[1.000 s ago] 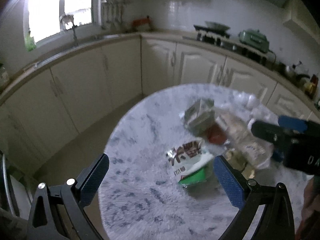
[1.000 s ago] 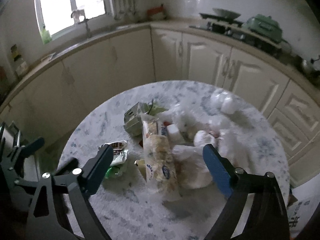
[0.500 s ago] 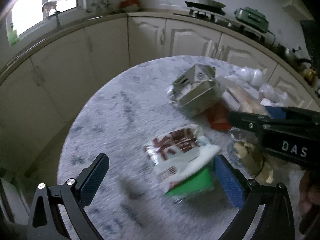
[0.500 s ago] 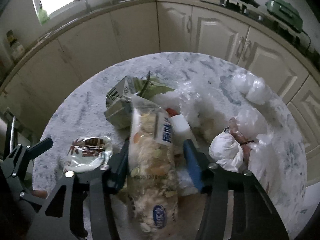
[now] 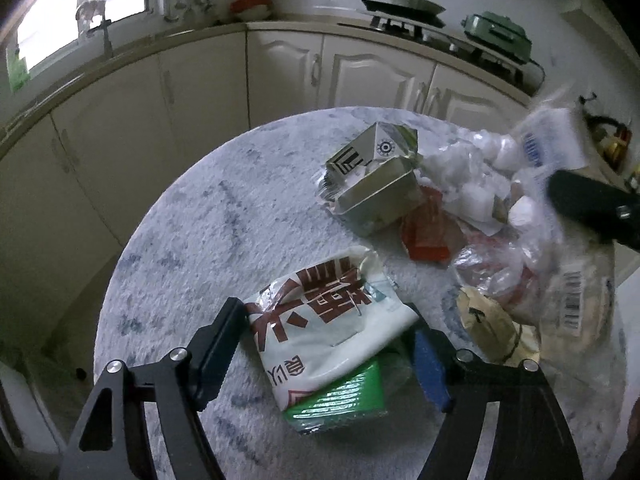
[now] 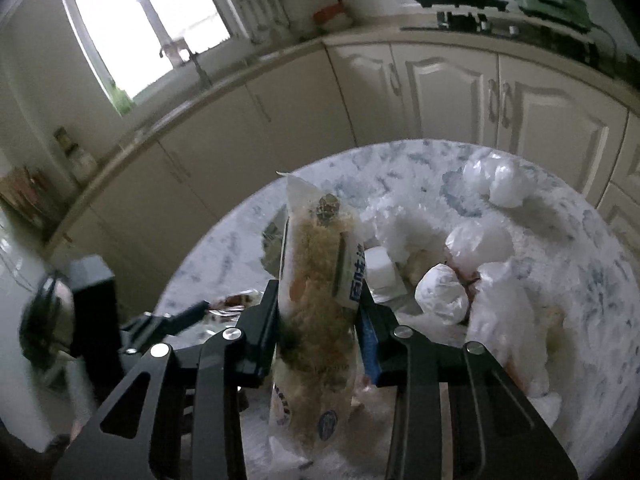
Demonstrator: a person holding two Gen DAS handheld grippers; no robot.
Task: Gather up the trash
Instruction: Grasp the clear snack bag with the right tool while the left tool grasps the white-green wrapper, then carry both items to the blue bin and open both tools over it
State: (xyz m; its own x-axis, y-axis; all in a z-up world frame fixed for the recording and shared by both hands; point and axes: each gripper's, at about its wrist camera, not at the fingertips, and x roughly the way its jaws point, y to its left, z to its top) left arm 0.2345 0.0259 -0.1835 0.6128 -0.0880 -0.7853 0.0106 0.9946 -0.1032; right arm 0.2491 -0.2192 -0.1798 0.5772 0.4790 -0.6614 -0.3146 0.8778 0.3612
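Observation:
On the round marble table (image 5: 192, 240) lies a white wrapper with brown characters (image 5: 320, 320) on top of a green packet (image 5: 340, 396). My left gripper (image 5: 323, 311) straddles the wrapper. Its jaws are closing, with the pads at the wrapper's edges and the wrapper not squeezed. My right gripper (image 6: 318, 300) is closing on a long clear bag of crumbly food (image 6: 316, 288). It pinches the bag at the middle, and the bag's far end tilts up off the table. In the left wrist view this bag (image 5: 576, 304) shows blurred at the right, under the right gripper's black body (image 5: 588, 204).
A crushed milk carton (image 5: 372, 176), a red wrapper (image 5: 424, 236), beige paper (image 5: 488, 320) and white tissue (image 5: 460, 176) crowd the table's middle. Knotted white plastic bags (image 6: 444, 292) lie to the right of the held bag. Cream cabinets and a worktop curve around behind.
My left gripper came down over the white wrapper and its jaws narrowed. My right gripper shut on the long clear bag and raised its far end.

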